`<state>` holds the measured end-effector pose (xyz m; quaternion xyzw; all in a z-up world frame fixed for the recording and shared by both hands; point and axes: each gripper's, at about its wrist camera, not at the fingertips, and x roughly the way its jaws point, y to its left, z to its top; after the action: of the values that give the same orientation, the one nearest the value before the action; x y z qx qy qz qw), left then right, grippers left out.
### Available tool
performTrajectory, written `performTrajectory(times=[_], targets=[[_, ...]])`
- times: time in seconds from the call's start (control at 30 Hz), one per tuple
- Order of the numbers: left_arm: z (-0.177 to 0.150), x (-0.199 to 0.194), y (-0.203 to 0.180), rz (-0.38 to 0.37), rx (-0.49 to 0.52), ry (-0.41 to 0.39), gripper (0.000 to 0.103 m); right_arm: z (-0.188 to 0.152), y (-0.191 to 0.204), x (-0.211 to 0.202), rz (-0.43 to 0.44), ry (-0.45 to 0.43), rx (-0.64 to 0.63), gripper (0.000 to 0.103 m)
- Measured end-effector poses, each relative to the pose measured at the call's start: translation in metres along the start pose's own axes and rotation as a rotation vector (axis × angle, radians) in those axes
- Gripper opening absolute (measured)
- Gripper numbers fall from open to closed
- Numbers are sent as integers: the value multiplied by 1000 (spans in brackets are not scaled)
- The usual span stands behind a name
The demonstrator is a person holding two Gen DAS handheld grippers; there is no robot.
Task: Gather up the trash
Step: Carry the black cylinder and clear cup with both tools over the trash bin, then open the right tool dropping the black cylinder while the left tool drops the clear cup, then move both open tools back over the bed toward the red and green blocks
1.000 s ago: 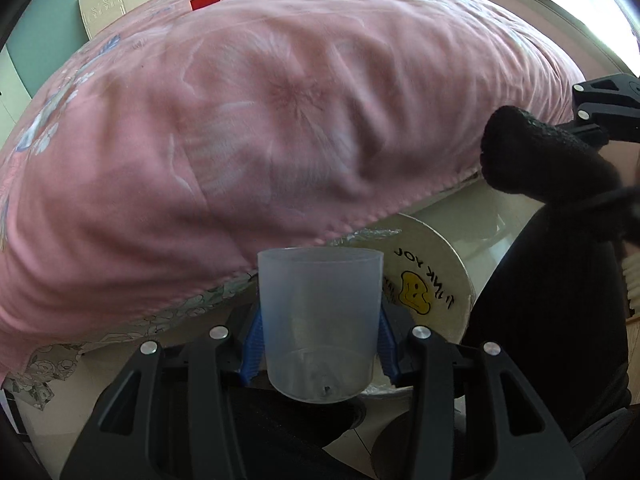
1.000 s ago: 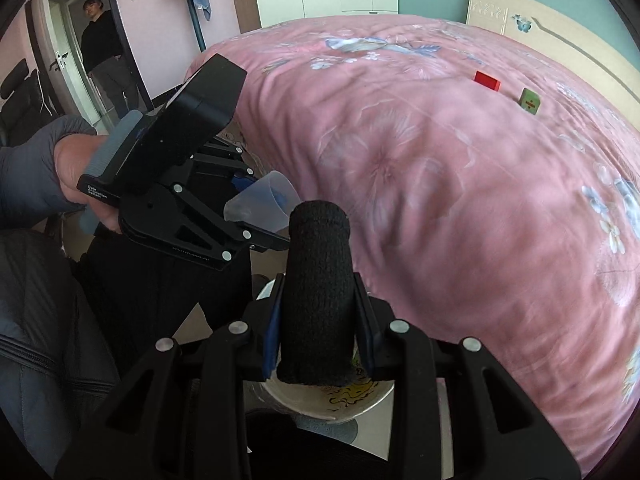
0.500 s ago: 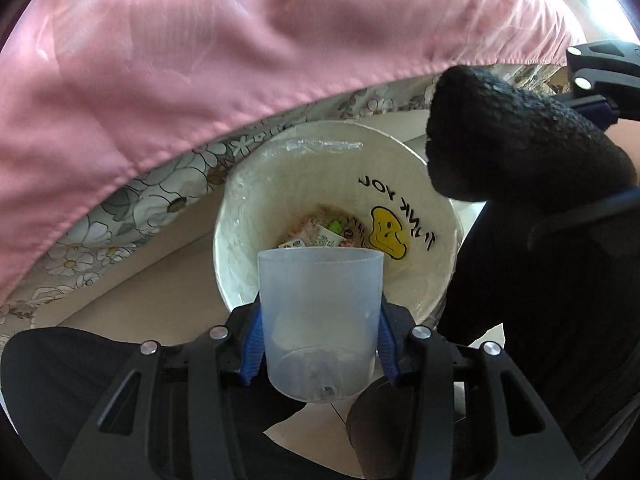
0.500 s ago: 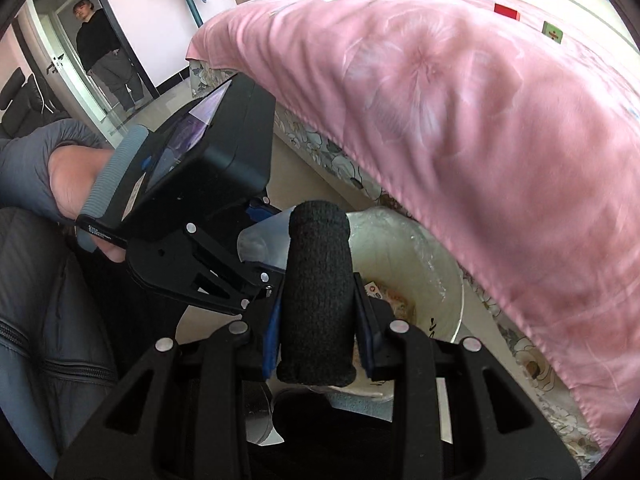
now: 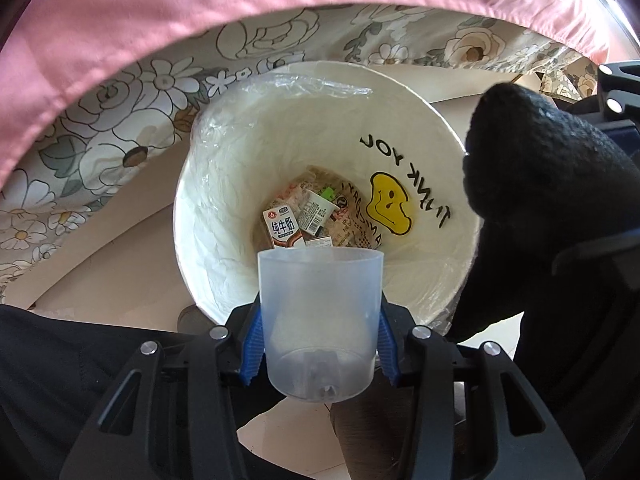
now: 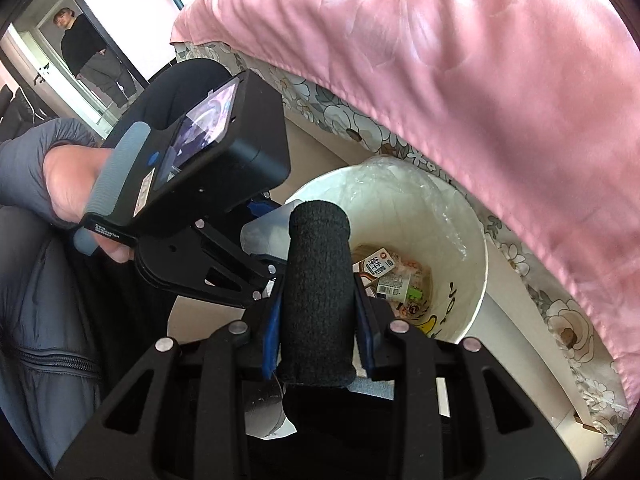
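Drop-off step: left gripper [image 5: 320,336] clamps the clear plastic cup [image 5: 319,320] over the bin's [image 5: 224,184] near rim; right gripper [image 6: 318,326] pinches a black sock [image 6: 318,296] just right. Next, I'd say: release both inside.
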<state>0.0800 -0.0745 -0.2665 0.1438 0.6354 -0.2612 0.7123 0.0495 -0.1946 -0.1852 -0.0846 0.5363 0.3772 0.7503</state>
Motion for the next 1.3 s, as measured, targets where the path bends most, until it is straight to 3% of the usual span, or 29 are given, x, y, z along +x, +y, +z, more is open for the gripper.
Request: performTrajectory(times=[0.93, 1.0, 1.03, 1.07, 1.1, 1.17, 1.3], targets=[[30, 46, 24, -140, -115, 71, 49, 38, -28, 51, 4, 116, 99, 34], [29, 46, 24, -144, -121, 72, 51, 40, -30, 55, -3, 126, 117, 48], [29, 46, 25, -151, -129, 74, 61, 40, -31, 56, 2, 132, 121, 58], [29, 49, 27, -157, -135, 71, 71, 37, -35, 55, -1, 136, 125, 80], [30, 49, 27, -165, -138, 66, 75, 37, -35, 55, -19, 132, 128, 83], [31, 49, 29, -176, -146, 64, 93, 37, -35, 53, -16, 126, 136, 91], [31, 51, 29, -185, -154, 79, 99, 36, -37, 53, -33, 129, 153, 96]])
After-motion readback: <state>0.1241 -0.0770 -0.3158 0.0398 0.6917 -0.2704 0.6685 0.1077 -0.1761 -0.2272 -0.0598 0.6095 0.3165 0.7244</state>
